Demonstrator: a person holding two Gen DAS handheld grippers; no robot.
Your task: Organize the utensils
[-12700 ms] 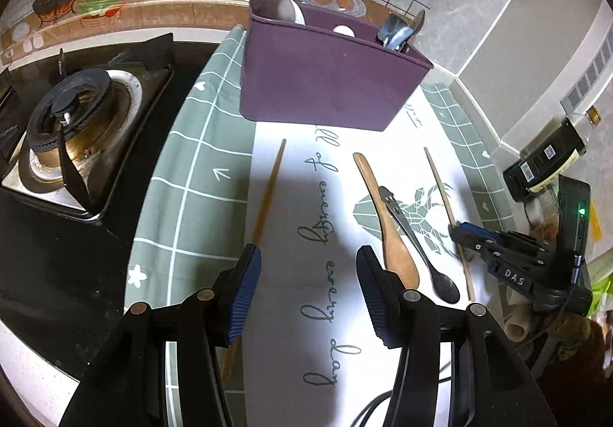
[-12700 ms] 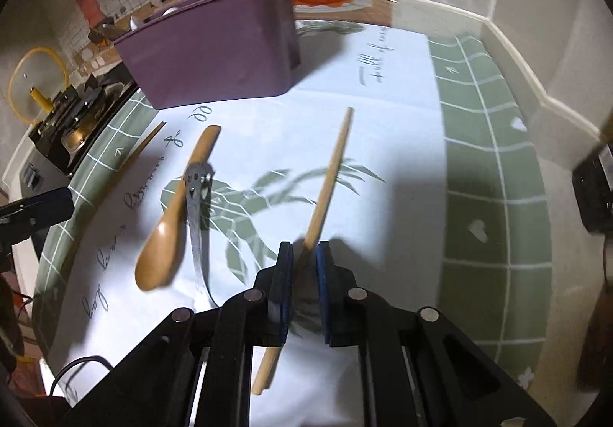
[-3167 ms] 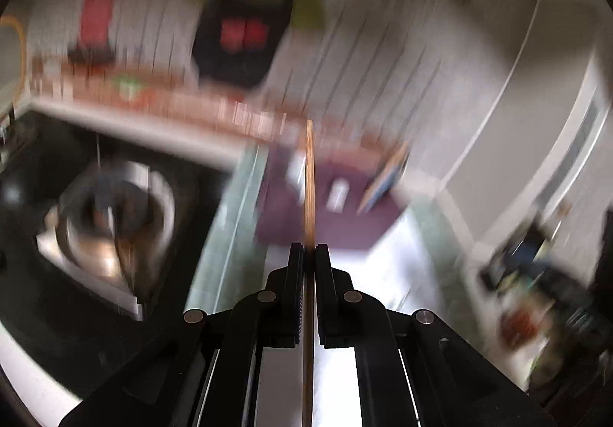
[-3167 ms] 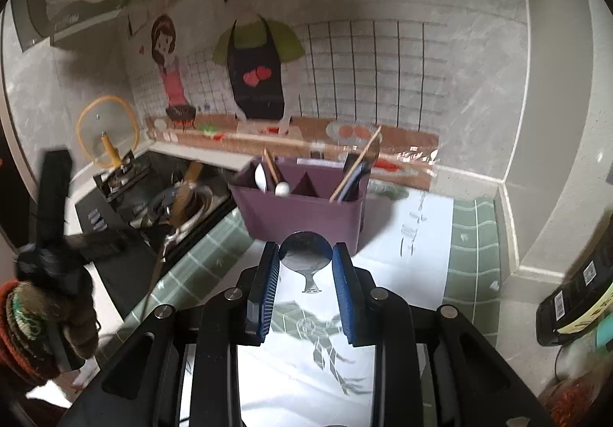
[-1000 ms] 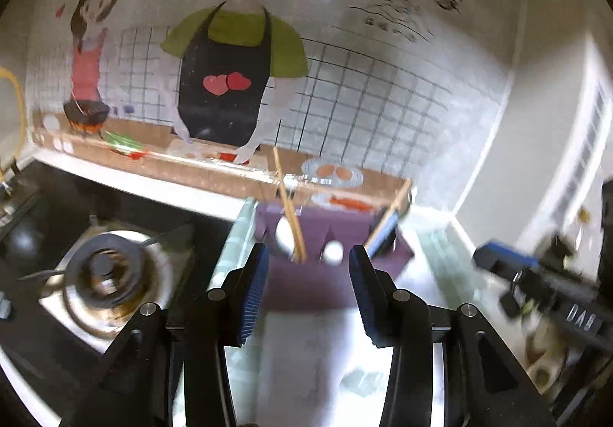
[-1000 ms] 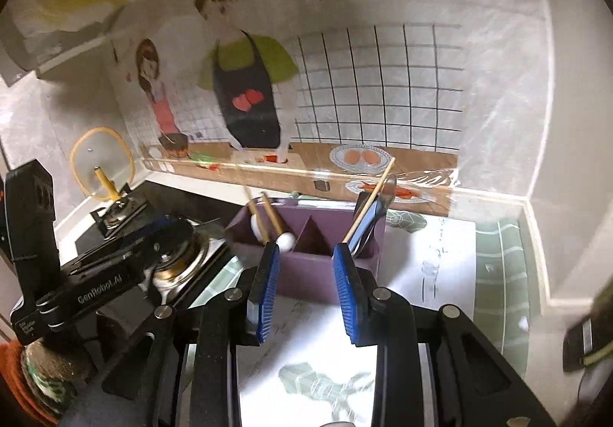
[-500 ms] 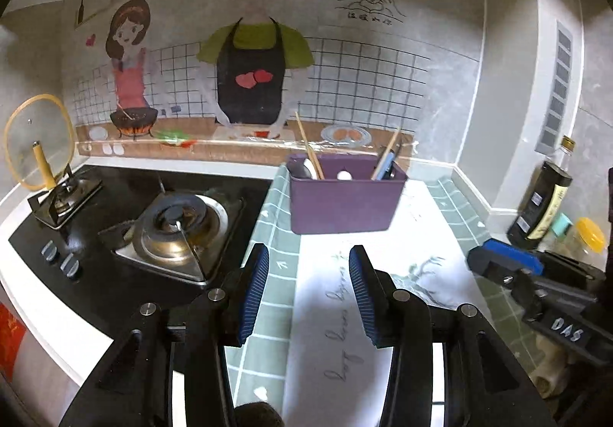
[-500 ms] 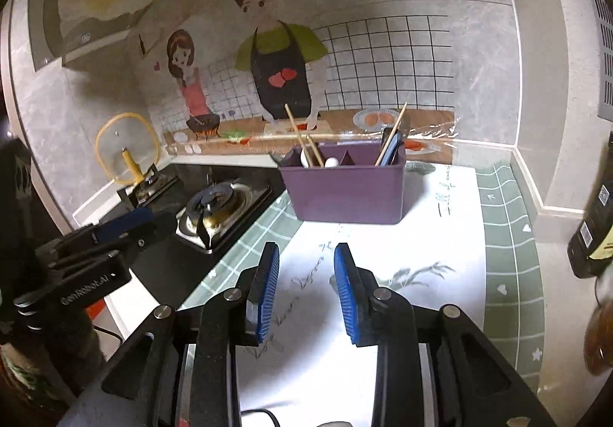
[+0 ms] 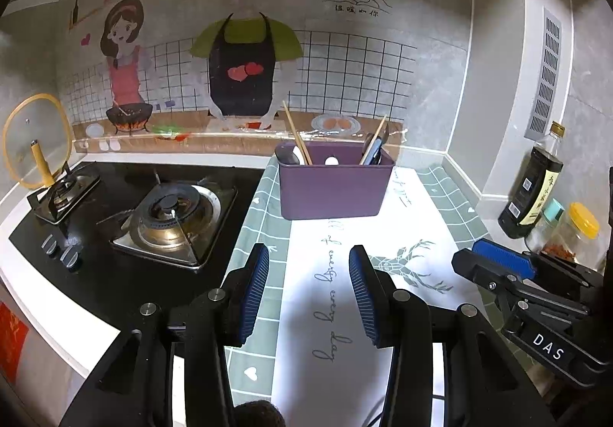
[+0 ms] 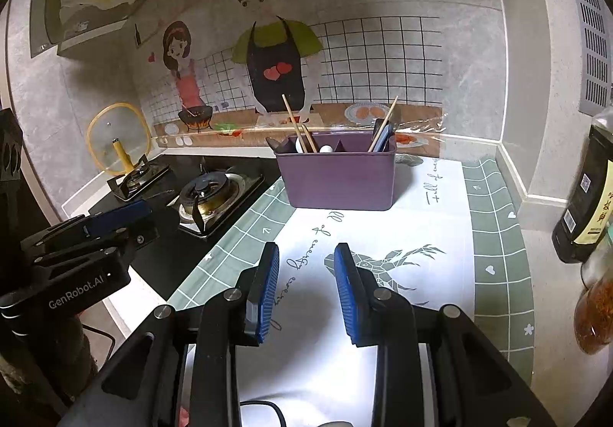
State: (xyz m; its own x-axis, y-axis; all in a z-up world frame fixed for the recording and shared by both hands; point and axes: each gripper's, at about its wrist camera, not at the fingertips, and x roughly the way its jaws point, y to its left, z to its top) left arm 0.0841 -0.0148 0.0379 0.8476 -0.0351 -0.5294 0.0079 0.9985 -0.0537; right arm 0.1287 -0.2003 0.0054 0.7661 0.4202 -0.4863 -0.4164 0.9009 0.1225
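Both grippers hang released and empty: the left gripper (image 9: 309, 274) and the right gripper (image 10: 306, 274) show spread blue pads above the mat (image 9: 383, 235). The utensils stand in the purple holder (image 9: 331, 187) at the mat's far end. Nothing seems left to sort, so drawing back low and level suits best. The stove (image 9: 172, 216) lies left, bottles (image 9: 530, 193) right; the near mat gives room.

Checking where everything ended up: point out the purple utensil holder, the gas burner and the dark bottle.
purple utensil holder (image 9: 331, 191): left wrist view, front wall.
gas burner (image 9: 172, 210): left wrist view, centre ring.
dark bottle (image 10: 586, 205): right wrist view, labelled body.
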